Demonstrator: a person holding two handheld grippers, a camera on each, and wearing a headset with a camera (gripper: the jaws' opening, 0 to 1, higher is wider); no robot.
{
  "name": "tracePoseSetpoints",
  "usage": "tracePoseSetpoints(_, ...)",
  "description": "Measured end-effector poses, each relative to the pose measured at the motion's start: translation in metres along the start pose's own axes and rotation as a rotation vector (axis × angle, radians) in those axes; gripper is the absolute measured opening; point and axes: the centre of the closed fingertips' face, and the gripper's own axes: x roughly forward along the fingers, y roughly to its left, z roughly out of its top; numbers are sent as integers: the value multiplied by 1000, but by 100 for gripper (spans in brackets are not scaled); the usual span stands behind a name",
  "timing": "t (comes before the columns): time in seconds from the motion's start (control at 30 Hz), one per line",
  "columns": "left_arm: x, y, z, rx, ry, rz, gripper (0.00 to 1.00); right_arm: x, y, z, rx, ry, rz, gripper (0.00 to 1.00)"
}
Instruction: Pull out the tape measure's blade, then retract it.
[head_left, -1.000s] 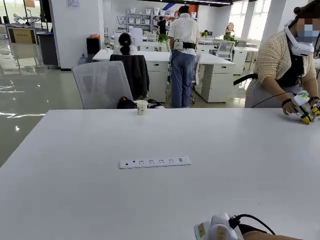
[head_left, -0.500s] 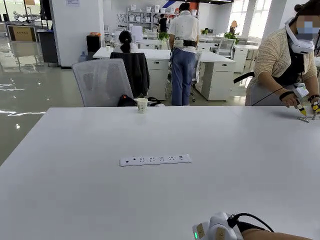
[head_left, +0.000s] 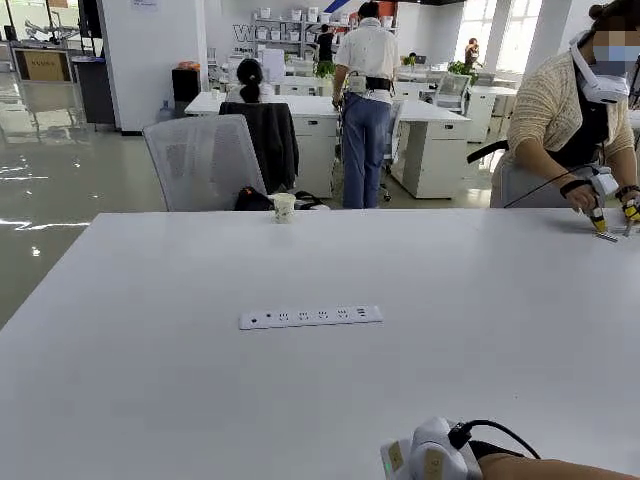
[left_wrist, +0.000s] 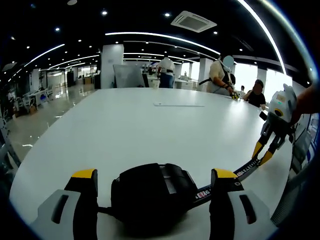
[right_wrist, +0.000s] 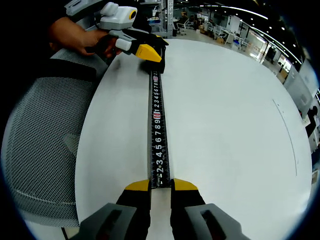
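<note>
While the head view cuts a gripper (head_left: 428, 458) off at its bottom edge, side unclear, the two gripper views tell more. Left gripper (left_wrist: 152, 175) has its jaws clamped either side of the black tape measure (left_wrist: 152, 195) body. Right gripper (right_wrist: 161, 186) is pinched tight on the tip of the blade (right_wrist: 157, 125). The blade is out, running straight between the two along the table (head_left: 320, 400) edge, well on the near side of the power strip (head_left: 311, 319). Paper cup (head_left: 284, 208) stands beyond the strip at the far edge — contents hidden. Blade print reads 1–9, then a red 10, in the right gripper view; in the left gripper view it's too blurred to read.
</note>
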Motion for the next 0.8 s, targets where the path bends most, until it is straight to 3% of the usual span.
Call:
tracePoseSetpoints(0.37, 0, -5, -11, -8, 58, -17, 74, 0, -1, 1, 66, 4, 3, 11)
tracePoseSetpoints(0.8, -3, 0, -11, -23, 71, 5, 65, 0, -2, 1, 106, 17, 1, 11)
